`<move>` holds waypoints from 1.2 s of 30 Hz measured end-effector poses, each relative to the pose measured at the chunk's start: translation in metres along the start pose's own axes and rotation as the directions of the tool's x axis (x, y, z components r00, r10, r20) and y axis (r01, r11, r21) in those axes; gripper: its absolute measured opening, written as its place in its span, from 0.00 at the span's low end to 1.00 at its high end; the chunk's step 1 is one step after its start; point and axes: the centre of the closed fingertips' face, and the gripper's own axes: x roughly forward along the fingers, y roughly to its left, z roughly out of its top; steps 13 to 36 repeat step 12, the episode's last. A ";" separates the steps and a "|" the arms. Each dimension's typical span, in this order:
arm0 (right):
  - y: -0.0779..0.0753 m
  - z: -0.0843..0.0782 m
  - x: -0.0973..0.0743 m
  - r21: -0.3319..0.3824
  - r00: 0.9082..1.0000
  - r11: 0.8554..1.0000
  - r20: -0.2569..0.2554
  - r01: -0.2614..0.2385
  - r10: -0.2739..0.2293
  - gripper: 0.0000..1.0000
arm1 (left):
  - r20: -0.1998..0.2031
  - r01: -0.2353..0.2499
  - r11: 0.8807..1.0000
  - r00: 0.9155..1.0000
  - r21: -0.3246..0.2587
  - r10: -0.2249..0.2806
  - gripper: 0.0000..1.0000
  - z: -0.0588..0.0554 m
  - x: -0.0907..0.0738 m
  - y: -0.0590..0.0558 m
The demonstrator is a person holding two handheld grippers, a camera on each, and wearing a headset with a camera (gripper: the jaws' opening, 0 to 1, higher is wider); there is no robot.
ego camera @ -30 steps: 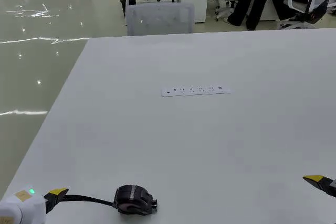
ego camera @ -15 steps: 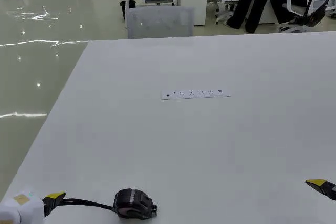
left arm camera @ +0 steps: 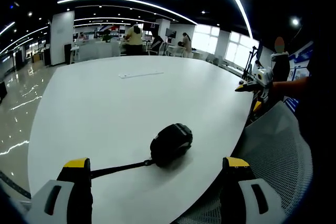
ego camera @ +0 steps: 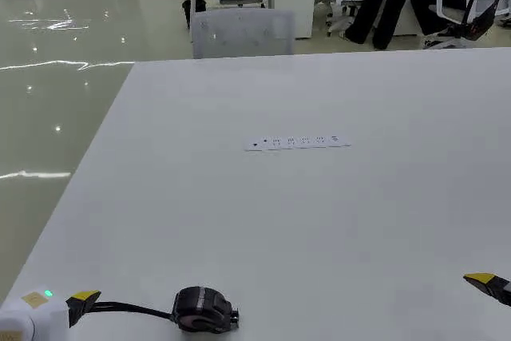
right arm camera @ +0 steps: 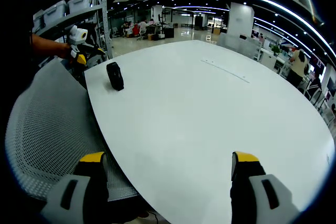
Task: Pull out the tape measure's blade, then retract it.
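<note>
White tabletop (ego camera: 319,221) spans head view, w/ grey mesh chair (ego camera: 242,31) at far edge and power strip (ego camera: 295,140) flat mid-surface. Black tape measure (ego camera: 204,310) lies nr near-left corner, its strap (ego camera: 128,307) running to L gripper (left arm camera: 156,163), jaws wide apart. R gripper (right arm camera: 170,158) well apart at right edge, jaws also spread.

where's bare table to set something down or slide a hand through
Bare: the white table between the flat white socket strip and the near edge, across to the right gripper; also beyond the strip, toward the grey mesh chair. Crowded: near-left corner, with the black tape measure, its strap and the left gripper.
</note>
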 end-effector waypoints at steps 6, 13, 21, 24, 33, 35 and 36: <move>0.001 -0.001 0.000 0.006 1.000 1.000 -0.001 -0.003 0.003 1.00 | -0.011 0.000 1.000 1.000 0.005 0.000 1.00 -0.003 0.000 0.001; 0.008 -0.002 0.000 -0.002 1.000 1.000 -0.009 -0.019 0.019 1.00 | -0.005 -0.002 1.000 1.000 0.005 0.002 1.00 -0.003 -0.001 0.003; 0.008 -0.002 0.000 -0.002 1.000 1.000 -0.009 -0.019 0.019 1.00 | -0.005 -0.002 1.000 1.000 0.005 0.002 1.00 -0.003 -0.001 0.003; 0.008 -0.002 0.000 -0.002 1.000 1.000 -0.009 -0.019 0.019 1.00 | -0.005 -0.002 1.000 1.000 0.005 0.002 1.00 -0.003 -0.001 0.003; 0.008 -0.002 0.000 -0.002 1.000 1.000 -0.009 -0.019 0.019 1.00 | -0.005 -0.002 1.000 1.000 0.005 0.002 1.00 -0.003 -0.001 0.003; 0.008 -0.002 0.000 -0.002 1.000 1.000 -0.009 -0.019 0.019 1.00 | -0.005 -0.002 1.000 1.000 0.005 0.002 1.00 -0.003 -0.001 0.003; 0.008 -0.002 0.000 -0.002 1.000 1.000 -0.009 -0.019 0.019 1.00 | -0.005 -0.002 1.000 1.000 0.005 0.002 1.00 -0.003 -0.001 0.003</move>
